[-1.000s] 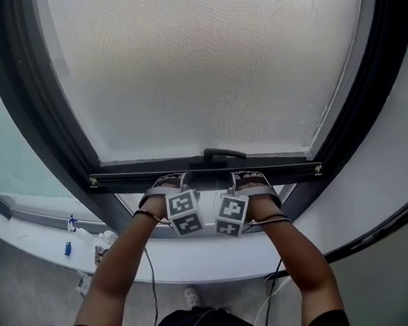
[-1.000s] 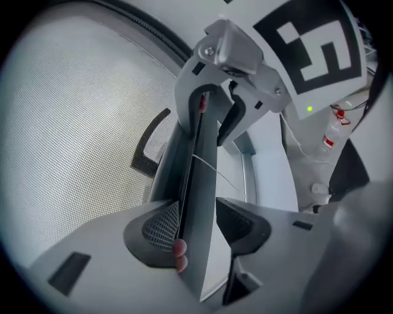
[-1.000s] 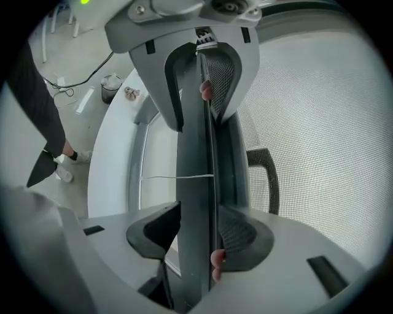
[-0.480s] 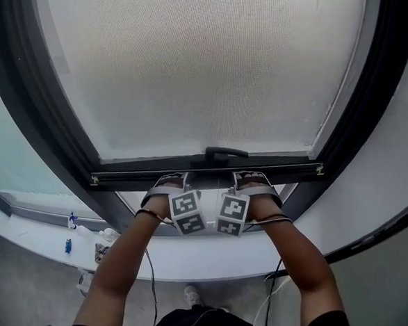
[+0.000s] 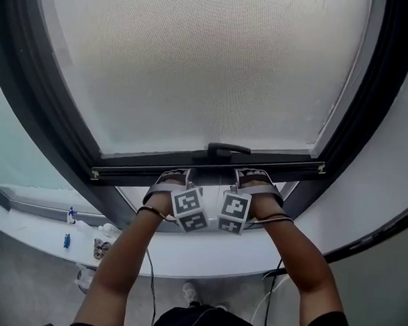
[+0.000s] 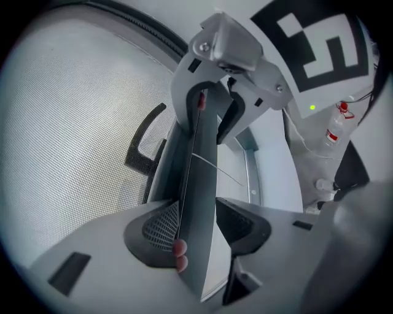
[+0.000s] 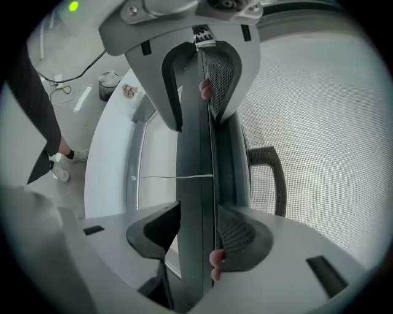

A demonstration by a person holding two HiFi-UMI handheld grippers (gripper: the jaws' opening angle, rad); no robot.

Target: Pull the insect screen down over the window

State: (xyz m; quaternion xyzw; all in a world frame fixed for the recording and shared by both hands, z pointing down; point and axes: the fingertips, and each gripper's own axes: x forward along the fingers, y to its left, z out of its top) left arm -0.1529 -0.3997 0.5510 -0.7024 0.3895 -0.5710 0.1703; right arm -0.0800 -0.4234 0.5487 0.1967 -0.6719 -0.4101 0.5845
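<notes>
Bar (image 5: 137, 171) barely shifted, inside hand-held grippers (image 5: 176, 176) (image 5: 252, 176)

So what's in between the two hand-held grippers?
In the head view, a short bare stretch of the screen's bottom bar lies between the left hand-held gripper and the right hand-held gripper, below the black handle.

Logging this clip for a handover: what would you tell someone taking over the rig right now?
Left gripper: shut on the screen's bottom bar, just left of the handle.
Right gripper: shut on the same bar, just right of the handle.
Done: the mesh covers most of the window.
Left: a strip under the bar is uncovered. Probably pull both sides down evenly to the lower frame, then release.
</notes>
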